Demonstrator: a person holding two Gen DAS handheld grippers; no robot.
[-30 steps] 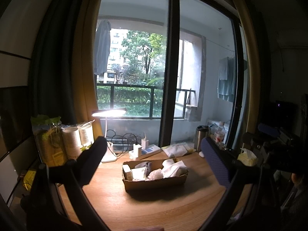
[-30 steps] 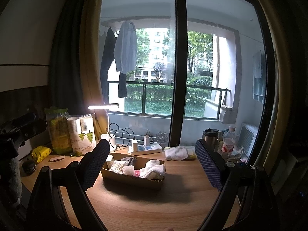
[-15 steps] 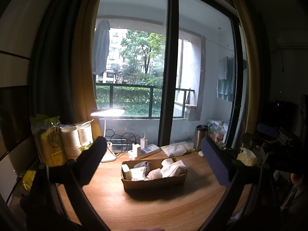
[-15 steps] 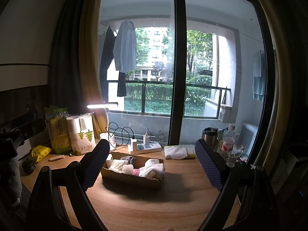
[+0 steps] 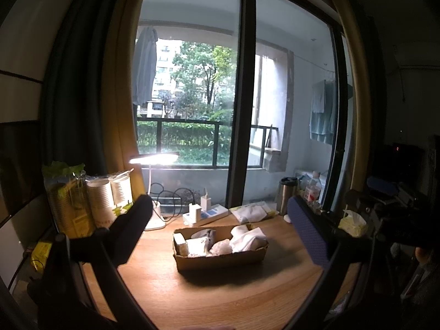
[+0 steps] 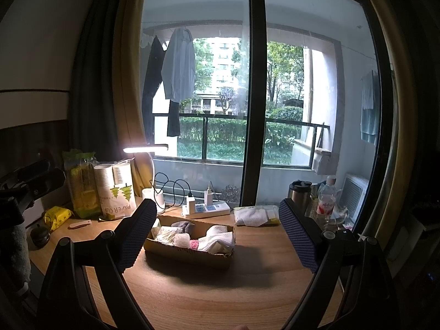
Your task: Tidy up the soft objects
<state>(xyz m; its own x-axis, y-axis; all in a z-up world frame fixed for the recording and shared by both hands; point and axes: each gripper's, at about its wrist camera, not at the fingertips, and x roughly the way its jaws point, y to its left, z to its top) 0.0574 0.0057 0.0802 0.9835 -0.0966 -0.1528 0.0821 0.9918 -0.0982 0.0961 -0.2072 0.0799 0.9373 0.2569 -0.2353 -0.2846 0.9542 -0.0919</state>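
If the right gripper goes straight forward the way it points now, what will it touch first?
Probably the cardboard box of soft items, which sits ahead of the open right gripper. Depth is unclear, and it may pass above the box.

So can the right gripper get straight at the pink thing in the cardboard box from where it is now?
Probably yes. The right gripper is open and empty, and the cardboard box sits open-topped between its fingers' line of sight. The pink item lies exposed near the front wall, though white cloths crowd it closely.
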